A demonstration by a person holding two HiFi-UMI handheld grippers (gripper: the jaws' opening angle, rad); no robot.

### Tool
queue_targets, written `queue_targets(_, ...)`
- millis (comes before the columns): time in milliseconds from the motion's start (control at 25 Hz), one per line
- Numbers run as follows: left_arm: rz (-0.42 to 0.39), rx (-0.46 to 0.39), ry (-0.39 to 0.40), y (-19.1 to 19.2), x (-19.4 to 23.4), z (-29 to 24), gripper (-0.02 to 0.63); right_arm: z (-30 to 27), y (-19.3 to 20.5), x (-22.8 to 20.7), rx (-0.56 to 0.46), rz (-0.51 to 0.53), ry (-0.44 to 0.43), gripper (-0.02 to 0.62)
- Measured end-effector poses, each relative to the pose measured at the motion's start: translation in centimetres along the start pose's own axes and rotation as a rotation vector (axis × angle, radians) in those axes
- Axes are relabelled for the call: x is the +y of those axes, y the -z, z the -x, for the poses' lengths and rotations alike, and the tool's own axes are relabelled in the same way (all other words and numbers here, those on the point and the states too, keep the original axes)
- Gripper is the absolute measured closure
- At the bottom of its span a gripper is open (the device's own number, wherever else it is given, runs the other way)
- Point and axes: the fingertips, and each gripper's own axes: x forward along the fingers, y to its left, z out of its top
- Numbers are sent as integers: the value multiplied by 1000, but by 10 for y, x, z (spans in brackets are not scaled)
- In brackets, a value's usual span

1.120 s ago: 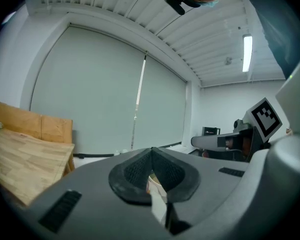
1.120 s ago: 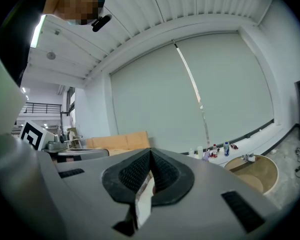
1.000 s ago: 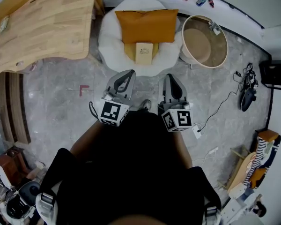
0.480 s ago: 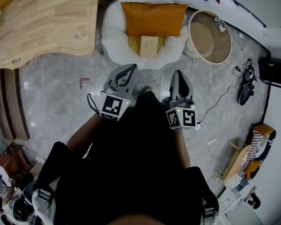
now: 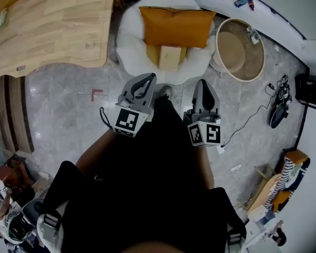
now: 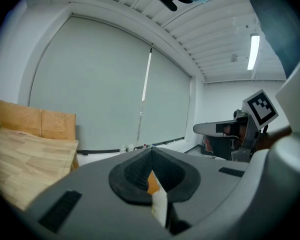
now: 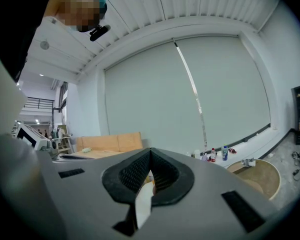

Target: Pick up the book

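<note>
1. Small tan rectangular book [image 5: 169,57] lies flat on the seat of the white padded round chair [image 5: 127,41], just before the orange fabric cushion [image 5: 176,26], towards the seat's front edge.
2. Left tool [image 5: 147,78] and right tool [image 5: 201,83]: jaws pressed together, empty, aimed at the chair, apart from the book; judged an approach stage, hence nothing gripped

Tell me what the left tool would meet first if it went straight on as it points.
The left tool would probably meet the front edge of the armchair first, then the book on its seat; depth is unclear.
</note>
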Motion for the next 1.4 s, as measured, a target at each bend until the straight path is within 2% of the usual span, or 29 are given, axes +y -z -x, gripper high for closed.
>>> queue_targets(200, -12, 26, -45, -6, -11, -40, 606, -24, -7, -35, 9, 10, -44, 594)
queue_targets(440, 11, 56, -125, -2, -17, -92, 606, -55, -6, -74, 43, 10, -118, 594)
queue_targets(720, 29, 95, -196, 13, -17, -131, 606, -90, 13, -106, 89, -24, -183, 594)
queue_targets(1040, 73, 145, -210, 47, 10, -155, 606, -127, 46, -107, 136, -47, -185, 594)
queue_targets(1200, 106, 176, -179, 71, 25, -168, 606, -143, 70, -108, 177, -28, -161, 594)
queue_targets(1400, 130, 236, -153, 107, 56, -174, 606, -168, 112, -94, 239, -56, -142, 594)
